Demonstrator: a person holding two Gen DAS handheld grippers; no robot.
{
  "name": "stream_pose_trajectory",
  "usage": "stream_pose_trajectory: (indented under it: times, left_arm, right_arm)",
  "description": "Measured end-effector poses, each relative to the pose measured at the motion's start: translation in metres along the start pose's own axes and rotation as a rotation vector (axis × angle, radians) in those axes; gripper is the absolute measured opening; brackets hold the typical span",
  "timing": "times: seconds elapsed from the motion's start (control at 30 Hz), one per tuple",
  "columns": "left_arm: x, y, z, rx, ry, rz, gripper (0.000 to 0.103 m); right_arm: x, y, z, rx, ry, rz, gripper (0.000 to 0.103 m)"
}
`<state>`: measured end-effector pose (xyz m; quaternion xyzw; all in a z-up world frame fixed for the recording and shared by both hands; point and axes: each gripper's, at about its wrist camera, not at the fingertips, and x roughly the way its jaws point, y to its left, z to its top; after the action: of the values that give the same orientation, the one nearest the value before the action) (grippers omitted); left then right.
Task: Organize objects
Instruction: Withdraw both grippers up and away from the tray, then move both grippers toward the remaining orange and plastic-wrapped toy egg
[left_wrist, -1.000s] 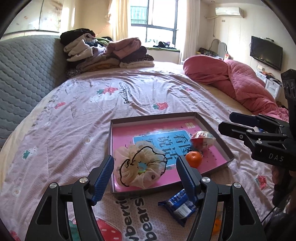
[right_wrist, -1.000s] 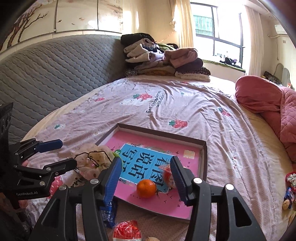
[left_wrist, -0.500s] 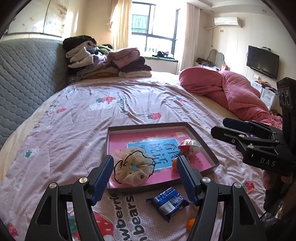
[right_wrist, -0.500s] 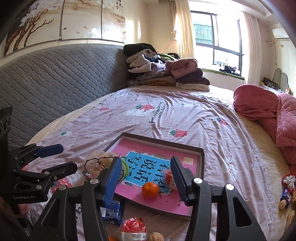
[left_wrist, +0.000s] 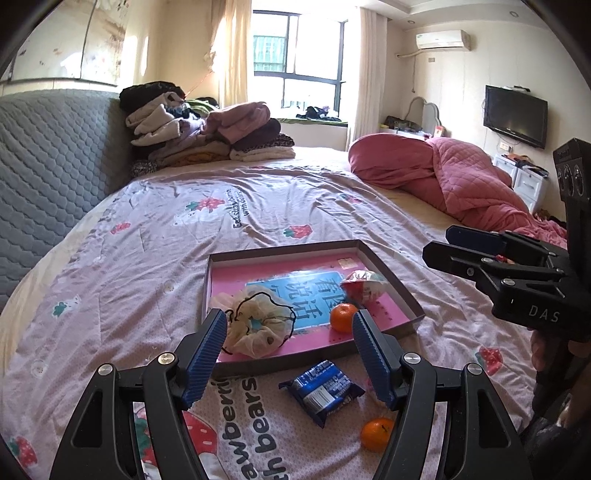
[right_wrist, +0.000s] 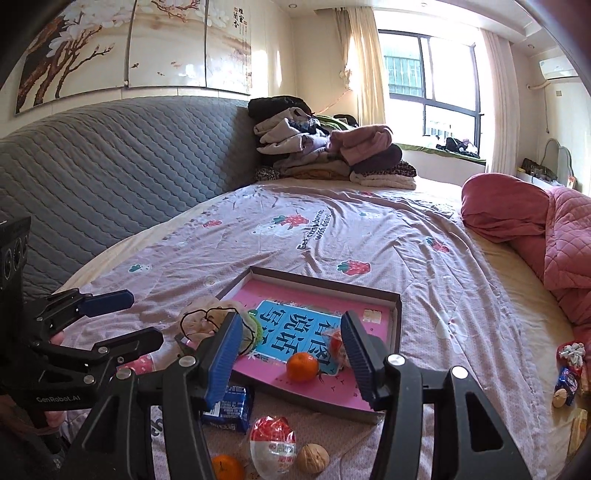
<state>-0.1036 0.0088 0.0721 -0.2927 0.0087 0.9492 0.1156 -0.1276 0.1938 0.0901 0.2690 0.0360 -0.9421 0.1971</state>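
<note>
A shallow pink tray (left_wrist: 391, 286) (right_wrist: 397, 314) lies on the bed. In it are a cream scrunchie (left_wrist: 258, 325) (right_wrist: 207, 321), an orange mandarin (left_wrist: 343, 317) (right_wrist: 302, 366) and a red-and-white wrapped snack (left_wrist: 364, 288) (right_wrist: 334, 347). In front of the tray lie a blue snack packet (left_wrist: 321, 389) (right_wrist: 231, 404), a second mandarin (left_wrist: 376, 434) (right_wrist: 227, 467), a red-and-white wrapped snack (right_wrist: 273, 446) and a walnut (right_wrist: 313, 458). My left gripper (left_wrist: 290, 354) (right_wrist: 122, 321) is open and empty, above the tray's near edge. My right gripper (right_wrist: 291, 356) (left_wrist: 439, 245) is open and empty.
The bedsheet (left_wrist: 147, 258) is lilac with strawberry prints. A grey quilted headboard (right_wrist: 110, 177) stands at the left, folded clothes (left_wrist: 199, 136) at the far end, a pink quilt (left_wrist: 461, 181) on the right. More small snacks (right_wrist: 569, 369) lie at the bed's right edge.
Both grippers have pulled back and up from the tray, so more loose items in front of it show. Both stay open and empty. The objects have not moved.
</note>
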Motion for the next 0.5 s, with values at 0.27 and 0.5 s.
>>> stream_pose_trajectory:
  times: [0.27, 0.5]
  left_arm:
    - [-0.011, -0.007, -0.009, 0.013, -0.009, -0.009, 0.072]
    - [-0.02, -0.016, -0.023, 0.037, -0.007, -0.015, 0.072]
  right_arm:
    - [-0.016, 0.001, -0.015, -0.004, -0.005, -0.008, 0.055]
    - [-0.025, 0.003, -0.027, -0.012, -0.006, -0.008, 0.055]
